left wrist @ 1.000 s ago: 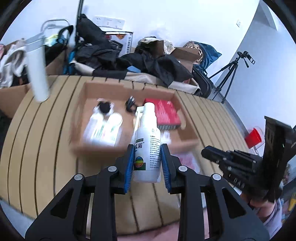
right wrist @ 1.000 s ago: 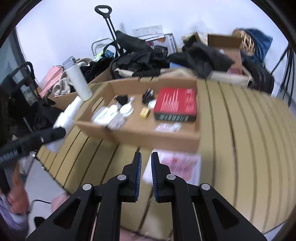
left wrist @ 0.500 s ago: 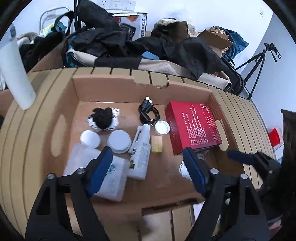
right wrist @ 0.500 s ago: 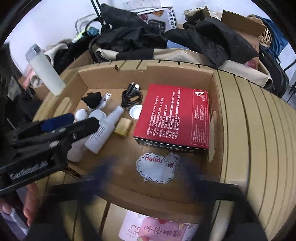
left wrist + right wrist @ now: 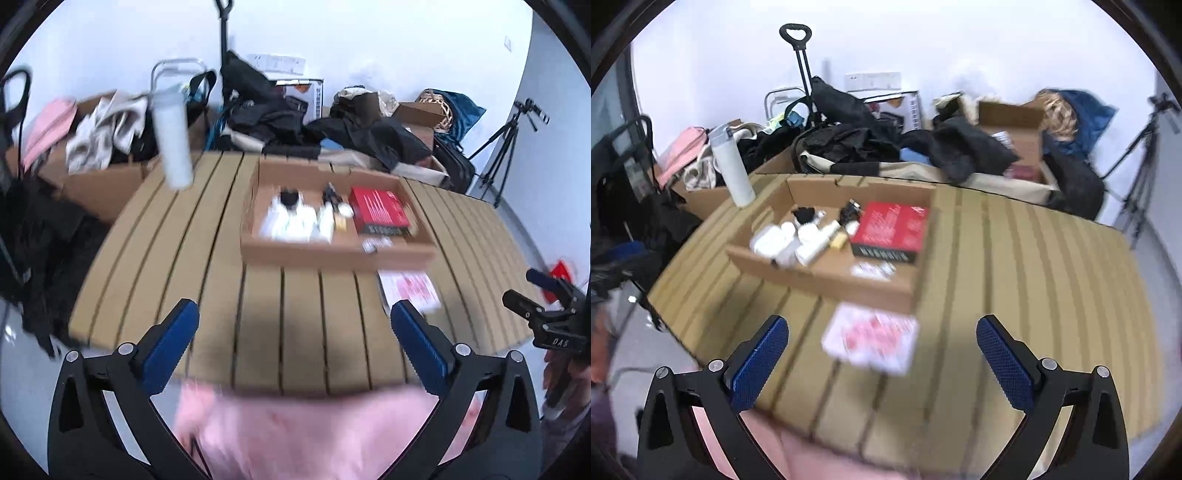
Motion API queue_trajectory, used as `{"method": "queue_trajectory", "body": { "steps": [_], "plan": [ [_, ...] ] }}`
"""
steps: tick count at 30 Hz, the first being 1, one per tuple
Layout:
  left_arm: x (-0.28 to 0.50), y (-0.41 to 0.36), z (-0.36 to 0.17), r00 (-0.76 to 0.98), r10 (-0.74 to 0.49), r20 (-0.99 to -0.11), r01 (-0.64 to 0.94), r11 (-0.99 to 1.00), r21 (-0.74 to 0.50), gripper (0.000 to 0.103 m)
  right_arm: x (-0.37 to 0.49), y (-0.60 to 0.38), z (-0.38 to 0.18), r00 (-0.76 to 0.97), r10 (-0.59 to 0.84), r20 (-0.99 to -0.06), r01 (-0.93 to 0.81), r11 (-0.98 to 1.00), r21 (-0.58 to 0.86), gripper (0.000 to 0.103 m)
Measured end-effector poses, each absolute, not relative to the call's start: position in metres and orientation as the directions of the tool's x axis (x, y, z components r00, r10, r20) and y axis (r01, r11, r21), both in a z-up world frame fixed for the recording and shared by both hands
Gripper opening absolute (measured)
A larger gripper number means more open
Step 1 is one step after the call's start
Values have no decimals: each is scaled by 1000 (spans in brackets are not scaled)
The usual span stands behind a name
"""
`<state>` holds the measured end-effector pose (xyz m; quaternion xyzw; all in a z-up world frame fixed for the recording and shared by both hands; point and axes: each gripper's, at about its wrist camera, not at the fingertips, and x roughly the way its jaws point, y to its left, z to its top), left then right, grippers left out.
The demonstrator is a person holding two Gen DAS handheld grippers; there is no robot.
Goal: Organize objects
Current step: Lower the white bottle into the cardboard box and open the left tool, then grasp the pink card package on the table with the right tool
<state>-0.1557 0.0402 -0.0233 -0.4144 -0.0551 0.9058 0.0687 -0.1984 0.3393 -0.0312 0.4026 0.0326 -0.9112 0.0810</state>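
A shallow cardboard box [image 5: 332, 256] [image 5: 820, 275] sits on the slatted wooden table [image 5: 192, 258] [image 5: 1015, 277]. It holds a red box [image 5: 378, 214] [image 5: 890, 230], several white bottles [image 5: 291, 221] [image 5: 790, 243], a black cable and a sticker. A pink-and-white sheet [image 5: 408, 291] [image 5: 873, 341] lies on the table in front of the box. My left gripper [image 5: 295, 336] is open and empty, held back over the table's near edge. My right gripper [image 5: 882, 354] is open and empty above the pink sheet; it also shows in the left wrist view [image 5: 543, 302].
A tall white flask [image 5: 171, 142] [image 5: 733, 171] stands at the table's far left corner. Black clothes, bags and cardboard boxes [image 5: 1012, 122] pile up behind the table. A tripod [image 5: 506, 144] stands at the right. Pink cloth [image 5: 306, 435] fills the foreground.
My left gripper let go of the white spray bottle, which now lies in the box, and pulled back from it. My right gripper opened and also drew back.
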Motion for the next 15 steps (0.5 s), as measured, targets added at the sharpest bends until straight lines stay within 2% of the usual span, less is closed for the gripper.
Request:
{"method": "queue_trajectory", "body": {
  "steps": [4, 6, 10, 14, 15],
  "plan": [
    [-121, 54, -31, -624, 159, -765, -104, -987, -120, 103, -125, 339, -16, -739, -143, -658, 157, -987, 38, 103],
    [-119, 64, -31, -623, 195, -757, -139, -981, -138, 103, -106, 335, -16, -758, -147, -636, 157, -987, 40, 103],
    [-134, 83, -38, -617, 224, -754, -180, -973, -142, 103, -111, 331, -35, -726, -156, -670, 168, -985, 46, 103],
    [-169, 115, -55, -574, 261, -776, -275, -954, -117, 103, -134, 343, -68, -630, -240, -739, 171, -971, 170, 103],
    [-186, 126, -63, -536, 264, -802, -303, -947, -108, 103, -143, 344, -78, -603, -248, -758, 188, -968, 167, 98]
  ]
}}
